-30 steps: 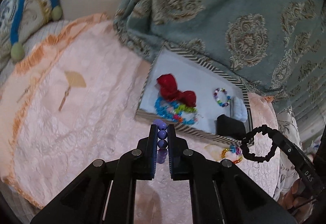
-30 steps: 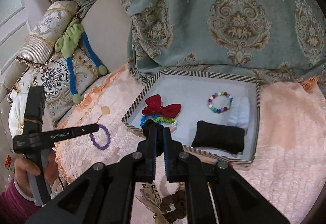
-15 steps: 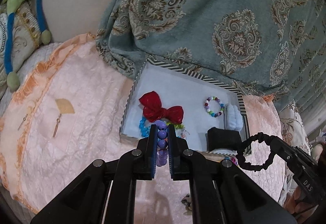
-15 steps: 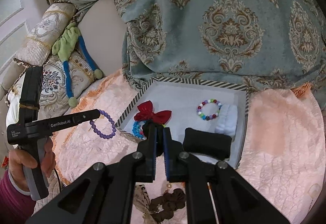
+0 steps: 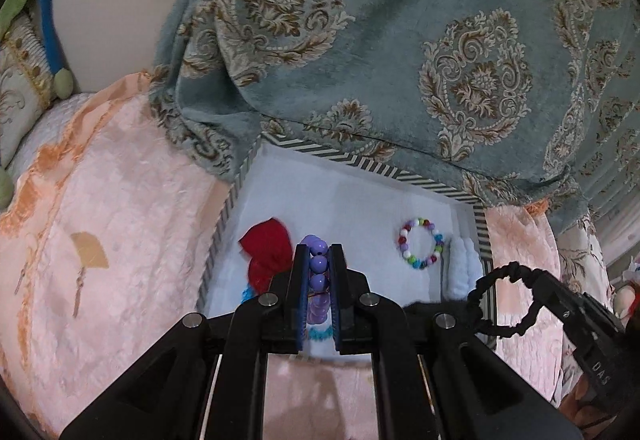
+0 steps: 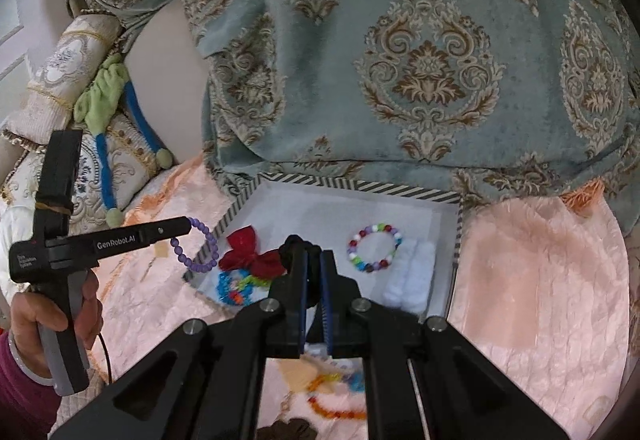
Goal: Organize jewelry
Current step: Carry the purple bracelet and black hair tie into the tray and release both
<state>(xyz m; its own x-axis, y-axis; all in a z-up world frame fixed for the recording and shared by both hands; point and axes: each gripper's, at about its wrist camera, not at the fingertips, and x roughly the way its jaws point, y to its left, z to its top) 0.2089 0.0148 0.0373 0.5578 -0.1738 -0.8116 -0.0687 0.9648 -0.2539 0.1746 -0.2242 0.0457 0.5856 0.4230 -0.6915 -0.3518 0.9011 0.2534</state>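
- Since a second ago both grippers advanced from the bedspread to over the tray: left hand-held gripper (image 5: 319, 272) clamped on the purple bead bracelet (image 6: 196, 248), right hand-held gripper (image 6: 313, 272) clamped on a black scrunchie (image 5: 502, 300).
- Lower before releasing; the bracelet hangs low.
- Red bow (image 6: 250, 254) and blue bracelets (image 6: 234, 286) crowd the near-left corner.
- Open floor lies mid-tray, short of the multicolour bracelet (image 5: 421, 243).
- Striped tray rim (image 6: 352, 184) abuts the curtain (image 6: 420, 59); no overshoot room.

We see a purple bead bracelet (image 5: 318, 264) pinched between our left gripper's (image 5: 319, 260) fingers, hanging over the striped-rim tray (image 5: 360, 163). Our right gripper (image 6: 313, 260) clamps a black scrunchie (image 5: 500, 304). Inside the tray lie a red bow (image 6: 250, 254), a multicolored bead bracelet (image 6: 375, 248) and a blue beaded bracelet (image 6: 230, 286).
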